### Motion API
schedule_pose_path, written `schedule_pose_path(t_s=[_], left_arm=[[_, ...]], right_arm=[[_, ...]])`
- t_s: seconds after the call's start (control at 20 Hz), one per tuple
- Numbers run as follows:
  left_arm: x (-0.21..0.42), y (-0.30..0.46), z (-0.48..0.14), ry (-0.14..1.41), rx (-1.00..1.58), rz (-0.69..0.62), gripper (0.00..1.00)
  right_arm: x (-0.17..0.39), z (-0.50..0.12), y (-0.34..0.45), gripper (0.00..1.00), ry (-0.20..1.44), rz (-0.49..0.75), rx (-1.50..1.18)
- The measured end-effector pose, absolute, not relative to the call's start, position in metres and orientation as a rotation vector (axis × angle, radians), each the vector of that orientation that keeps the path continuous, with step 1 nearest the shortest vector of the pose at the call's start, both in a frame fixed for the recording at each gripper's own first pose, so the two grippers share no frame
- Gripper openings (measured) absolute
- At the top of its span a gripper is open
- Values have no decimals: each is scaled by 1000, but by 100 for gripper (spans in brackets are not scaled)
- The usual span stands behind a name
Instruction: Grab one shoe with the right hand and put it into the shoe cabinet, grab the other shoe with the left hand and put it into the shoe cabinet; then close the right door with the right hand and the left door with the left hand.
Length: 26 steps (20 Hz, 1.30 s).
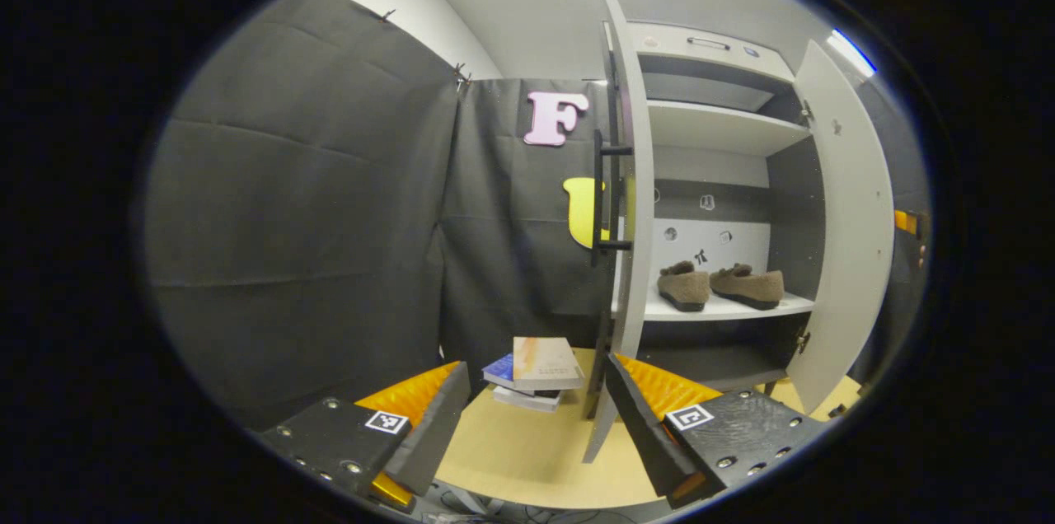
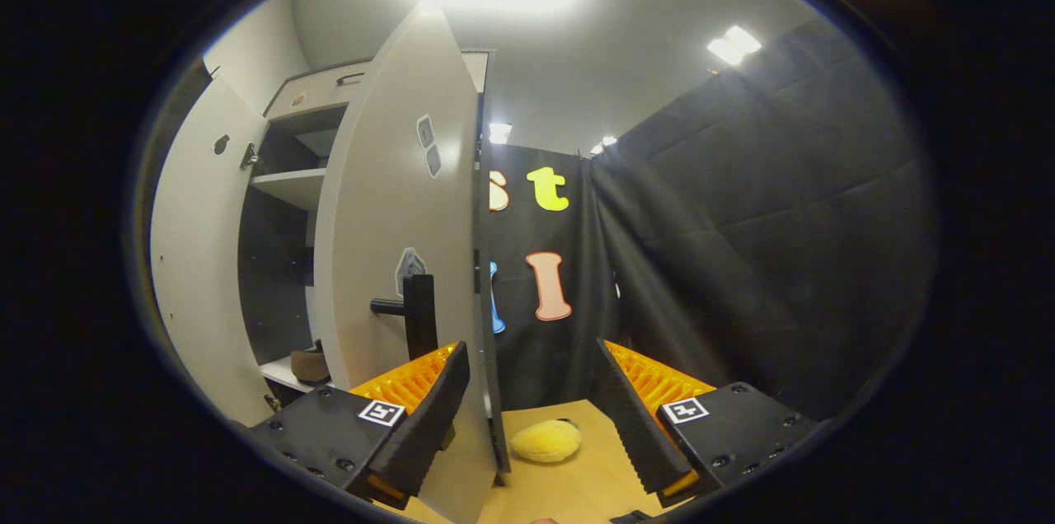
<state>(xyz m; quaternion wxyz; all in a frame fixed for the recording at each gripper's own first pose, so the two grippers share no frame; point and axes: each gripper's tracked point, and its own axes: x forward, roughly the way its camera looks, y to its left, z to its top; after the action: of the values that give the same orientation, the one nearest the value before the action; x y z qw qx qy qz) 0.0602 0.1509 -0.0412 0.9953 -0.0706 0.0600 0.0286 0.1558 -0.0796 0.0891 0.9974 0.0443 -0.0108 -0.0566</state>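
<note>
Two brown furry shoes (image 1: pixel 684 287) (image 1: pixel 750 283) stand side by side on a white shelf (image 1: pixel 725 308) of the shoe cabinet. Both doors stand open. The left door (image 1: pixel 633 178), edge-on with a black handle (image 1: pixel 606 194), reaches down between the fingers of my open left gripper (image 1: pixel 536 417), close to the right-hand finger. In the right gripper view, the right door (image 2: pixel 396 236) with its black handle (image 2: pixel 418 306) is just ahead. Its edge falls between the fingers of my open right gripper (image 2: pixel 532 417). One shoe (image 2: pixel 309 363) peeks out past that door.
A stack of books (image 1: pixel 536 374) lies on the wooden table (image 1: pixel 527 458) left of the cabinet. A yellow plush object (image 2: pixel 544 440) rests on the table right of the right door. The cabinet's right door (image 1: pixel 849 244) swings far out. Black cloth walls close in on both sides.
</note>
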Motion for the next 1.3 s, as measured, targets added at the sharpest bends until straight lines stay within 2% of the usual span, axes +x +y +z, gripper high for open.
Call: schedule_pose_path(t_s=[0.05,0.1,0.15,0.35,0.4,0.5,0.6,0.65,0.7,0.95,1.3], left_arm=[[59,152,-44,125,-141,59,89],[58,154,-45,130,-139,60,89],[57,156,-46,134,-136,63,89],[45,169,-52,148,-136,79,89],[43,174,-55,156,-135,83,100],[41,184,-62,176,-130,102,100],[40,191,-66,192,-138,119,89],[41,193,-67,199,-146,122,94],[42,195,-66,202,-153,127,100],[73,202,-50,183,-161,139,100],[161,222,18,59,-140,193,100]], right_arm=[[158,88,-69,97,-21,-88,114],[160,87,-59,92,-18,-65,135],[164,86,-48,97,-14,-44,148],[179,84,-9,98,-3,22,156],[182,83,2,98,-2,46,164],[189,77,29,98,13,105,194],[194,68,50,98,43,163,214],[194,64,53,93,48,164,218],[193,61,53,98,49,160,222],[181,44,22,97,67,122,234],[137,16,-50,98,98,22,188]])
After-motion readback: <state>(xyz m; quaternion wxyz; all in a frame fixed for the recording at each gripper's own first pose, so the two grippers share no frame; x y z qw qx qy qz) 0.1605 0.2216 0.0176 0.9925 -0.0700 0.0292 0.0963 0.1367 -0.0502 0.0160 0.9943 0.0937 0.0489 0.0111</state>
